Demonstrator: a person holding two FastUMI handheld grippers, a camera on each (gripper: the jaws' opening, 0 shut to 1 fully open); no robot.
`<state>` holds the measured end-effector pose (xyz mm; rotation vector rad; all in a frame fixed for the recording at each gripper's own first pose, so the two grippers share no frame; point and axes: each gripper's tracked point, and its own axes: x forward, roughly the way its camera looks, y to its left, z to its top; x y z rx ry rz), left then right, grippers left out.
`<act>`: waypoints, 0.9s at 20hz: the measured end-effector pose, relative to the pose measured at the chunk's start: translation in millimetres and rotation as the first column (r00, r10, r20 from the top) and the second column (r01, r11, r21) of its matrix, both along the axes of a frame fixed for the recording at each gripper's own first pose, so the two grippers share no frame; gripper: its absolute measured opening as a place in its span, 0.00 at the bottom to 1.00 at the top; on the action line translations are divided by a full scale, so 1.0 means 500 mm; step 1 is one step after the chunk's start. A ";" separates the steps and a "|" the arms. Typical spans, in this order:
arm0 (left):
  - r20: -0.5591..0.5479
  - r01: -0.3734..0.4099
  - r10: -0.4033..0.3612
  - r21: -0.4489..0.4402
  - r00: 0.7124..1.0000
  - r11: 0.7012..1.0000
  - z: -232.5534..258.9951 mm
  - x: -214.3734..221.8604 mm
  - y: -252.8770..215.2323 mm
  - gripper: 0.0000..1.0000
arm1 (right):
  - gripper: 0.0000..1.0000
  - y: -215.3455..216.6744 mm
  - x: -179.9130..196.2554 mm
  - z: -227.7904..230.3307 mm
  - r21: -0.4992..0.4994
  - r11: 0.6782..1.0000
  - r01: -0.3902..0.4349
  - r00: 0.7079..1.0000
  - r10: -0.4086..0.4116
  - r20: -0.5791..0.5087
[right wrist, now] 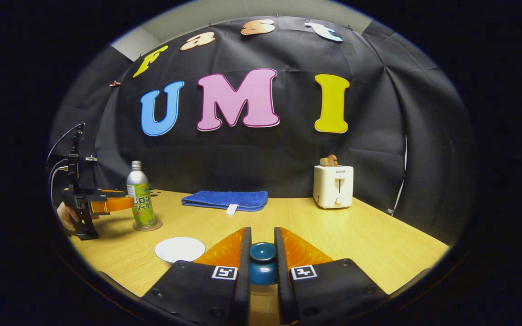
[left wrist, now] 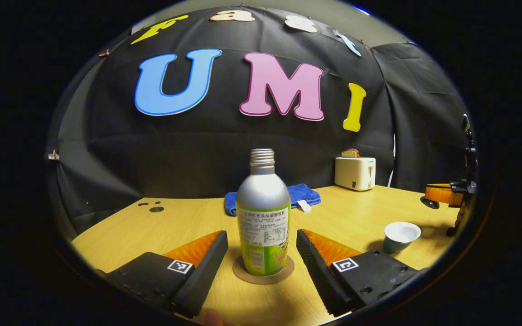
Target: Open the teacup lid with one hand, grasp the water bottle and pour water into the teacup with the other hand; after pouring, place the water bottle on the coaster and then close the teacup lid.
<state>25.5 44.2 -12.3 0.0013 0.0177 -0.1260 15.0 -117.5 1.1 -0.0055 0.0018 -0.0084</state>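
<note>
Left gripper view: jaws wide apart round water bottle (left wrist: 263, 217) on coaster (left wrist: 263, 273), not touching; right gripper (right wrist: 262, 260) clamps teacup lid (right wrist: 262, 260).

dim, sharp, fisheye-warped edges, soft shadows

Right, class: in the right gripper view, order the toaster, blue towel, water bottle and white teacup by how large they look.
1. blue towel, widest
2. water bottle and toaster, too alike to rank
3. white teacup, though nearness to the camera may flatter it
</note>
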 end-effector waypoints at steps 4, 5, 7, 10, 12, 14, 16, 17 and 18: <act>0.040 -0.016 0.016 0.001 0.999 1.000 0.003 -0.043 0.024 0.96 | 0.28 0.096 0.009 0.005 0.030 0.994 -0.109 0.994 0.109 -0.016; 0.059 -0.016 0.017 -0.015 0.998 1.000 0.009 -0.050 0.027 0.96 | 0.28 0.123 0.016 0.008 0.047 0.989 -0.139 0.990 0.140 -0.015; 0.061 -0.018 0.018 0.001 0.998 1.000 0.004 -0.061 0.038 0.96 | 0.28 0.165 0.032 -0.002 0.042 0.982 -0.183 0.982 0.185 -0.042; 0.063 -0.026 0.026 -0.002 0.998 1.000 0.002 -0.066 0.045 0.96 | 0.28 0.206 0.056 -0.029 0.019 0.977 -0.214 0.972 0.215 -0.098; 0.063 -0.026 0.027 -0.003 0.998 1.000 0.000 -0.066 0.046 0.96 | 0.28 0.224 0.068 -0.047 0.048 0.974 -0.221 0.966 0.225 -0.129; 0.062 -0.015 0.015 -0.002 0.998 1.000 0.000 -0.068 0.042 0.96 | 0.28 0.229 0.080 -0.047 0.047 0.976 -0.213 0.966 0.218 -0.137; 0.063 -0.009 0.010 -0.002 0.998 1.000 0.001 -0.067 0.041 0.96 | 0.28 0.233 0.089 -0.053 0.020 0.978 -0.208 0.967 0.208 -0.147; 0.062 -0.009 0.009 -0.002 0.998 1.000 0.002 -0.068 0.041 0.96 | 0.28 0.238 0.091 -0.056 0.006 0.977 -0.212 0.965 0.210 -0.157; 0.063 -0.008 0.008 -0.001 0.998 1.000 0.000 -0.067 0.041 0.96 | 0.28 0.244 0.091 -0.059 -0.005 0.976 -0.220 0.962 0.216 -0.167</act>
